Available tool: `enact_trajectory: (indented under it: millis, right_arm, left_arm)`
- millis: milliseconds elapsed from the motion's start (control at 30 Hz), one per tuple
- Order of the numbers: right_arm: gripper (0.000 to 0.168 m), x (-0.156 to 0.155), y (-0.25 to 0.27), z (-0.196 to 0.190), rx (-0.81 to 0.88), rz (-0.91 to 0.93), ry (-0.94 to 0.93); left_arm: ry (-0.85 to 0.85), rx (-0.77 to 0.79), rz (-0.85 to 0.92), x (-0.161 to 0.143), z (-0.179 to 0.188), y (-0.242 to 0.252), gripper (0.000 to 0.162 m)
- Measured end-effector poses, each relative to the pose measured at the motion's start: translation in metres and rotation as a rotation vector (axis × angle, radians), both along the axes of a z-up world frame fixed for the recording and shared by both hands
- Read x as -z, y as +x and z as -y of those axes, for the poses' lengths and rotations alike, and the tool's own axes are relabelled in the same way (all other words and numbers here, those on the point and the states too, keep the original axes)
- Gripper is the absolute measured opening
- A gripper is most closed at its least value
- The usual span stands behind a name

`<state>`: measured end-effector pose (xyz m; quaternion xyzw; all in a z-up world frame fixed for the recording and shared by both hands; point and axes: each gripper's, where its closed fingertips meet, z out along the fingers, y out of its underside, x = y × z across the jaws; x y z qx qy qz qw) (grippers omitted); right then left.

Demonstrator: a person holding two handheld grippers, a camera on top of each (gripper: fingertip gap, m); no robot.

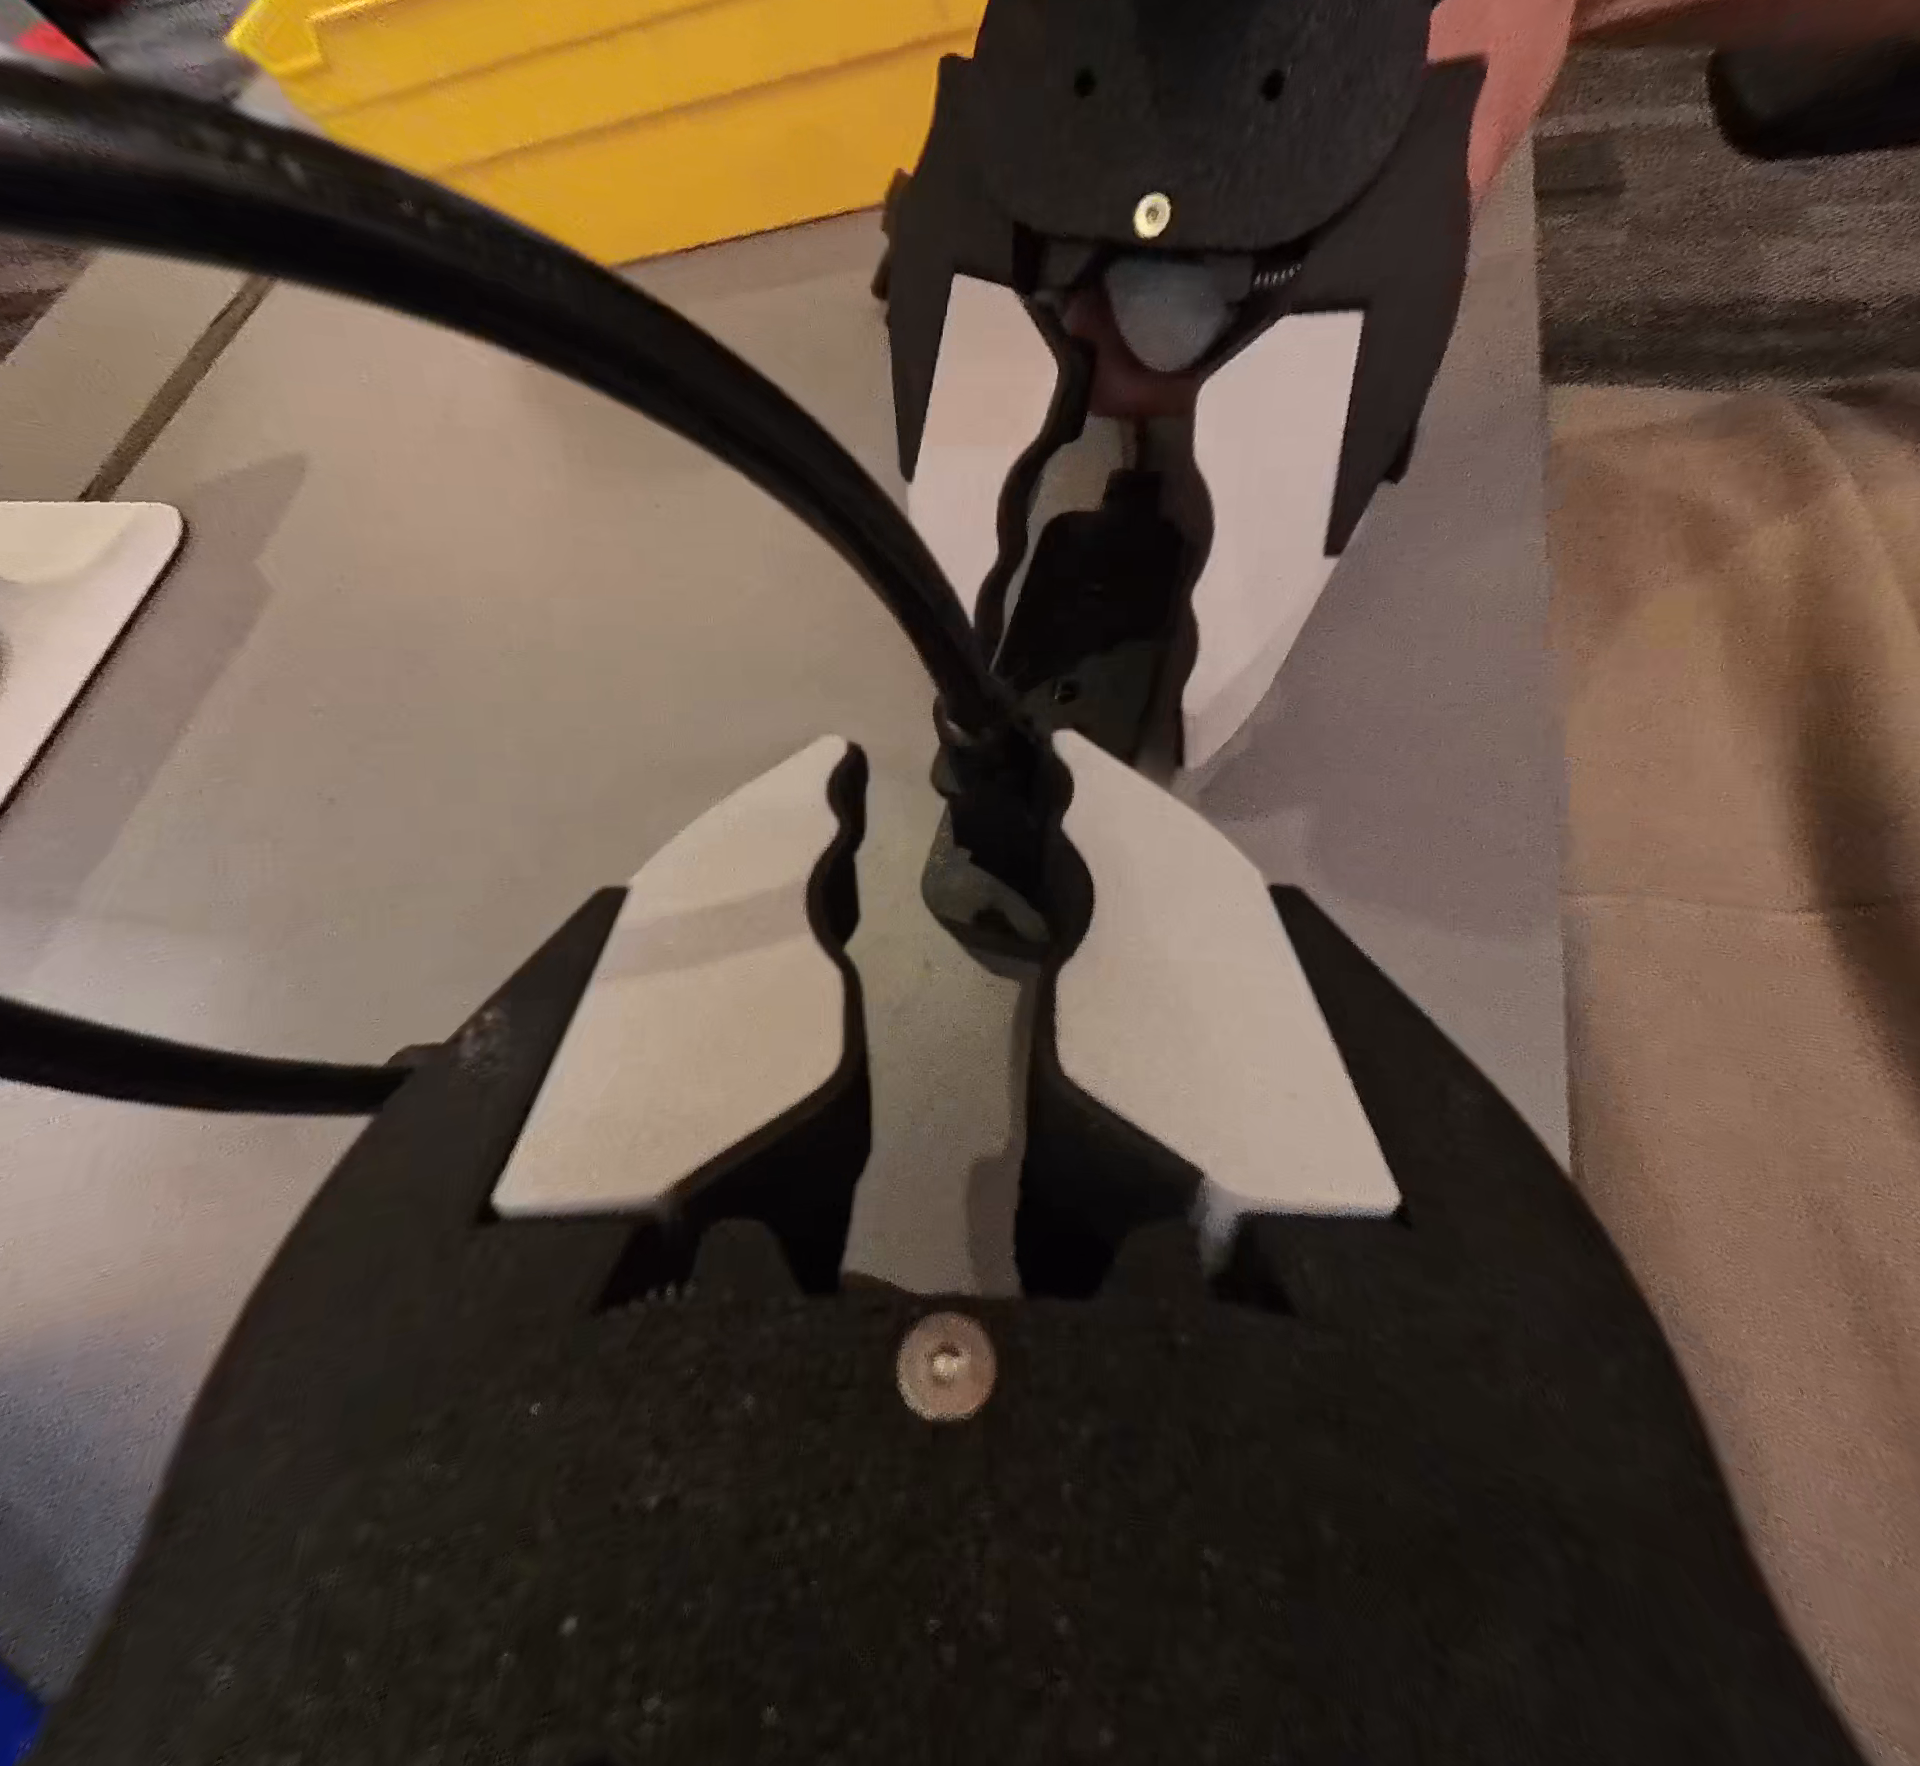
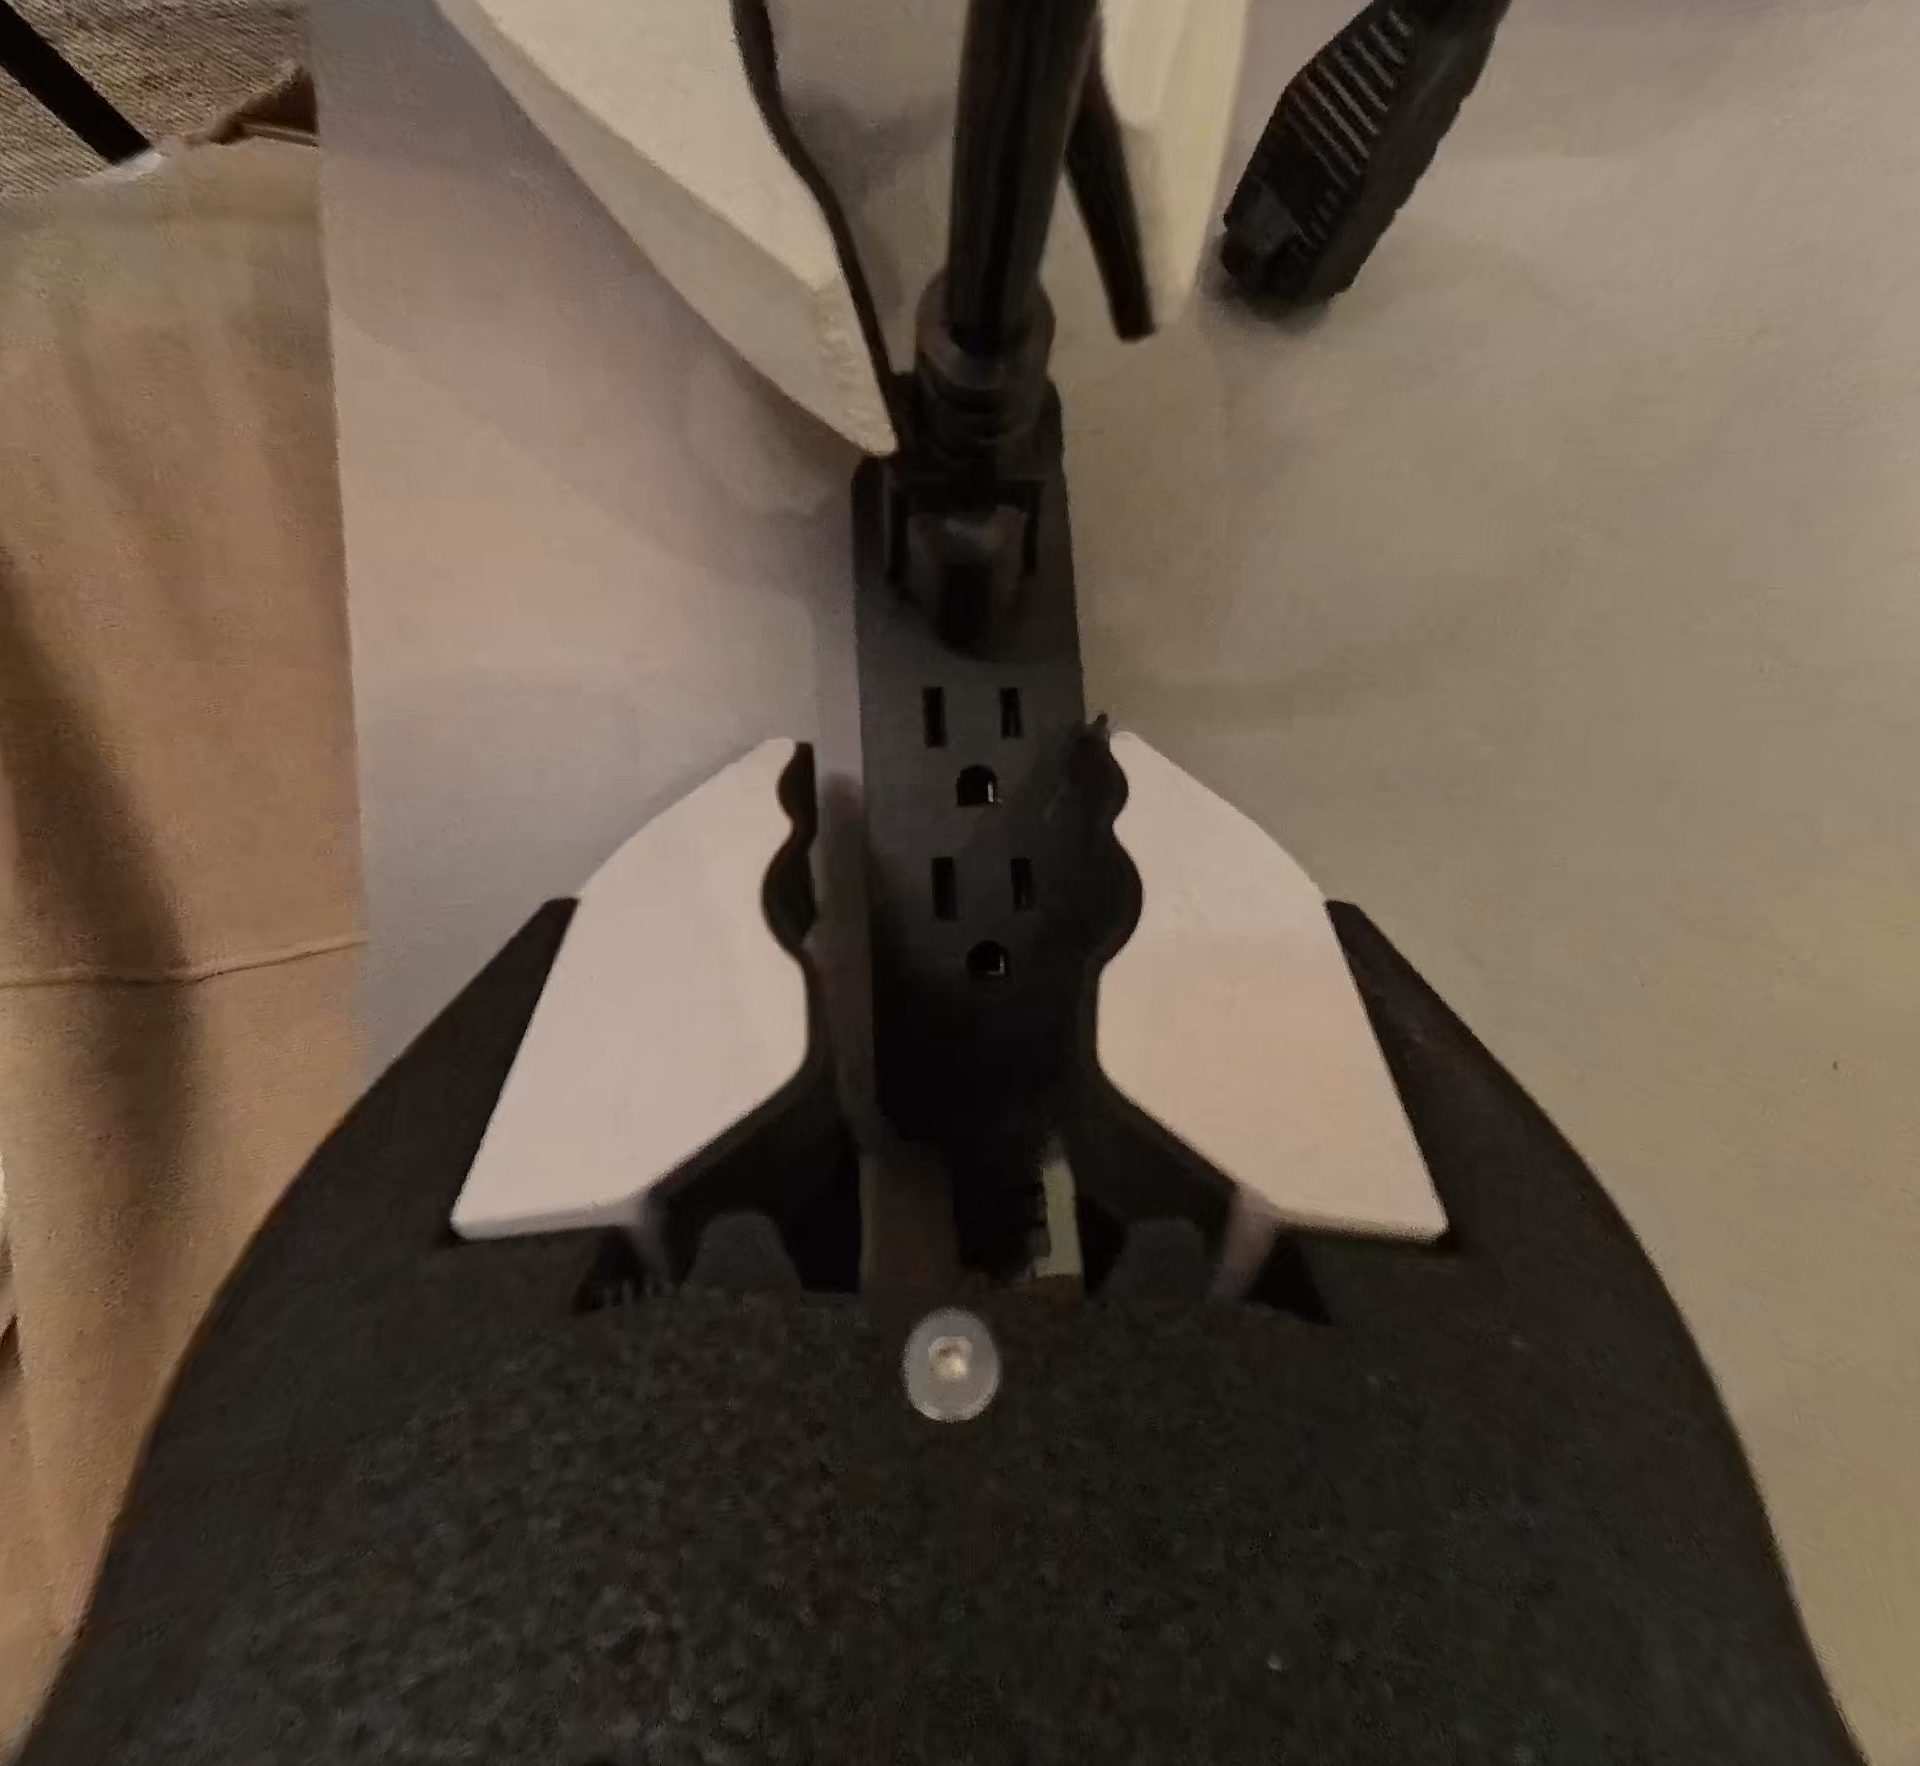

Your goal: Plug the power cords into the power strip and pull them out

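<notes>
Strip [image 2: 971,843] lies on table [image 2: 1455,677], right gripper [image 2: 961,843] clenched on it. Plug [image 2: 961,532] seated at far end; left gripper [image 1: 961,843] fingers straddle plug, grip unclear. Cord [image 1: 520,282] stiff; hold rigid plug body, not cord.

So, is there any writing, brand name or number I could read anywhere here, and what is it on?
No text can be read in either view.
Power cord: faint raised marks along its jacket, too blurred to read.
Power strip: only outlet slots show, no label or number.
Yellow bin: plain sides, no lettering visible.
Spare plug lying on the table: ribbed grip only, no marking visible.
</notes>
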<state>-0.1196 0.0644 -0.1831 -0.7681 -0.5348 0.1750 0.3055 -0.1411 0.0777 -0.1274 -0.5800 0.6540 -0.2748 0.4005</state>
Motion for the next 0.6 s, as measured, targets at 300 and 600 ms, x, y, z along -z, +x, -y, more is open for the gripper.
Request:
enact_trajectory:
  millis: [300, 600]
  right_arm:
    - [0.047, -0.017, -0.031, -0.008, -0.026, -0.159, 0.048]
    - [0.028, -0.014, -0.039, -0.012, -0.009, -0.192, -0.014]
  left_arm:
    - [-0.059, -0.059, -0.029, 0.0, -0.015, -0.03, 0.056]
    - [-0.082, 0.035, -0.187, 0.047, 0.002, -0.014, 0.042]
